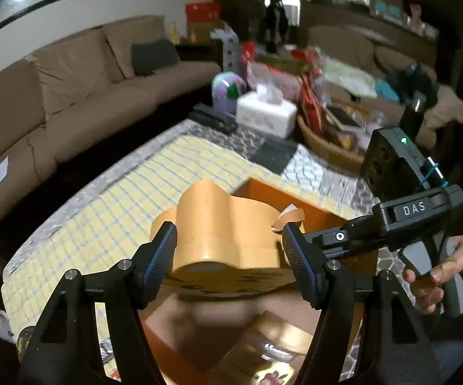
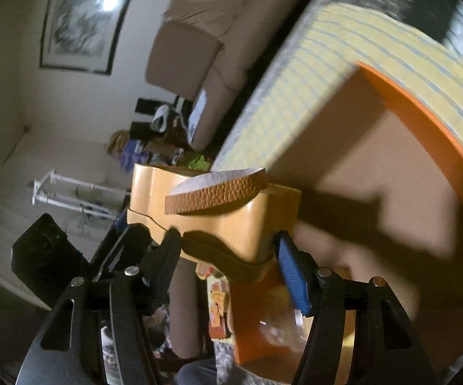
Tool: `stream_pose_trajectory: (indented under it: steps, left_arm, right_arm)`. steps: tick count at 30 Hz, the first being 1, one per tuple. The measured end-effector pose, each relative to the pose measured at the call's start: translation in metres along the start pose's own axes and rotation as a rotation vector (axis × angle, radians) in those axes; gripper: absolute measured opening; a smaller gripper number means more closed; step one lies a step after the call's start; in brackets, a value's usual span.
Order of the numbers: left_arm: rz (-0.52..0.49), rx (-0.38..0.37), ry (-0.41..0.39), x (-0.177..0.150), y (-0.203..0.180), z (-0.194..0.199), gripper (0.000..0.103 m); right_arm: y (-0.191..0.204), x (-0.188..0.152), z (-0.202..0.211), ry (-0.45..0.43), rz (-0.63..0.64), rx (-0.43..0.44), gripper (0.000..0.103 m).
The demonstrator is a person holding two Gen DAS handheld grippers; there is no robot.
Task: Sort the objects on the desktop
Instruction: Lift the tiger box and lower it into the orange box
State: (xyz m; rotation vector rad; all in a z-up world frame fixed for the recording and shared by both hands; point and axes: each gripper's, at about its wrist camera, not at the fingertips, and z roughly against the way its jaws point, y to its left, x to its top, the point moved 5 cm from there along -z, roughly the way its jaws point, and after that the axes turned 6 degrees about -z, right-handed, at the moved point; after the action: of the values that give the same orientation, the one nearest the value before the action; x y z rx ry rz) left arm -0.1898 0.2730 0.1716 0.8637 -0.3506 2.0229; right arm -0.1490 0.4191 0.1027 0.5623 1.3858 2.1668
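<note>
The left gripper clamps the lobed orange case on both sides; the right gripper pinches the same case from its other side. It hangs above the orange box, whose rim lies just beyond. Yellow checked mat is bare leftward; brown sofa behind

The orange, wavy-sided plastic case looks smooth and semi-glossy, its strap pebbled leather. The yellow checked cloth on the surface is matt and woven. Black fingers carry ribbed blue pads.
</note>
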Motion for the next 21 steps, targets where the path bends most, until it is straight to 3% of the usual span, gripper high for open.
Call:
stream_pose_trajectory:
  steps: [10,12,14,15,17,21]
  left_arm:
    - [-0.036,-0.01,0.101,-0.007,-0.032,-0.048,0.064]
    - [-0.042,-0.017,0.11,-0.008,-0.04,-0.058,0.064]
    - [-0.031,-0.034,0.107,-0.005,-0.046,-0.068,0.061]
    - [-0.033,-0.036,0.107,-0.005,-0.048,-0.071,0.061]
    - [-0.021,-0.05,0.09,-0.001,-0.051,-0.076,0.061]
    - [-0.008,-0.052,0.041,0.004,-0.052,-0.067,0.065]
  right_arm:
    - [-0.048,0.017,0.018,0.009,-0.096,-0.023,0.069]
    - [-0.047,0.02,0.017,0.008,-0.086,-0.081,0.074]
    - [-0.044,0.025,0.018,0.001,-0.022,-0.21,0.076]
    - [-0.043,0.026,0.02,-0.001,0.011,-0.246,0.075]
    - [-0.043,0.028,0.029,-0.023,0.028,-0.253,0.057]
    - [-0.041,0.03,0.042,-0.037,0.053,-0.258,0.053]
